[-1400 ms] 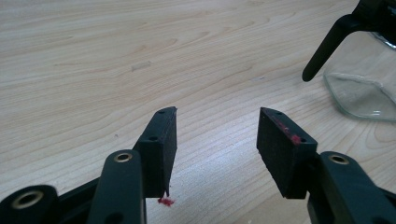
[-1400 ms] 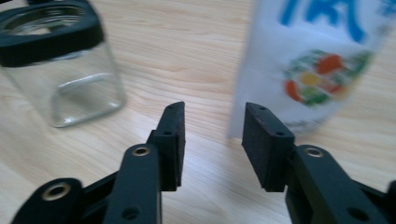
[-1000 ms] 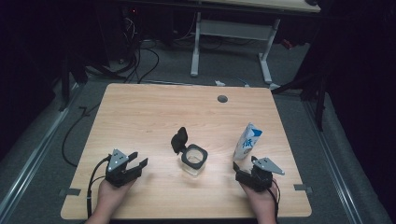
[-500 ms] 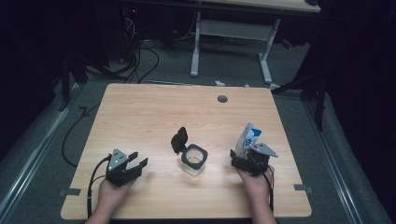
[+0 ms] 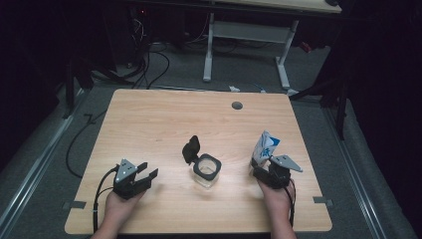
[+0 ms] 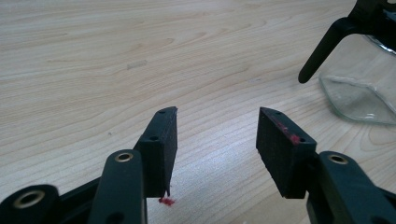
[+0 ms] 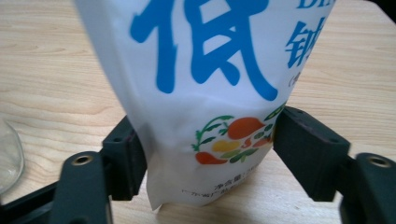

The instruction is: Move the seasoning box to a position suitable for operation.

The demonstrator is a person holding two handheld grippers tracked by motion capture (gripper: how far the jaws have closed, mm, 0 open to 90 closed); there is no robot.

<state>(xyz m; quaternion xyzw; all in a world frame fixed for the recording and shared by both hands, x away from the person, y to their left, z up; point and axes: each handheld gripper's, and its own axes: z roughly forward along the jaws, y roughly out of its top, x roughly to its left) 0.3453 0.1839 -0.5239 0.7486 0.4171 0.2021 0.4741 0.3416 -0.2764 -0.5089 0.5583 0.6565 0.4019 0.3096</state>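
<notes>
The wooden table [image 5: 164,119] carries a white pouch [image 5: 263,147] standing at about four o'clock, the right gripper [image 7: 210,154] straddling its base, jaws touching both sides. A glass jar [image 5: 206,172] sits at centre. At eight o'clock, the left gripper [image 5: 144,177] rests spread, empty.

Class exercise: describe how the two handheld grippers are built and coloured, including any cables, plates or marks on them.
Both are black, each with two blocky jaws on arms with brass-coloured rivets. The left gripper and right gripper each carry a grey three-cornered plate and trail a black cable. Red smears mark the left gripper's pads. Forearms show no sleeves.
</notes>
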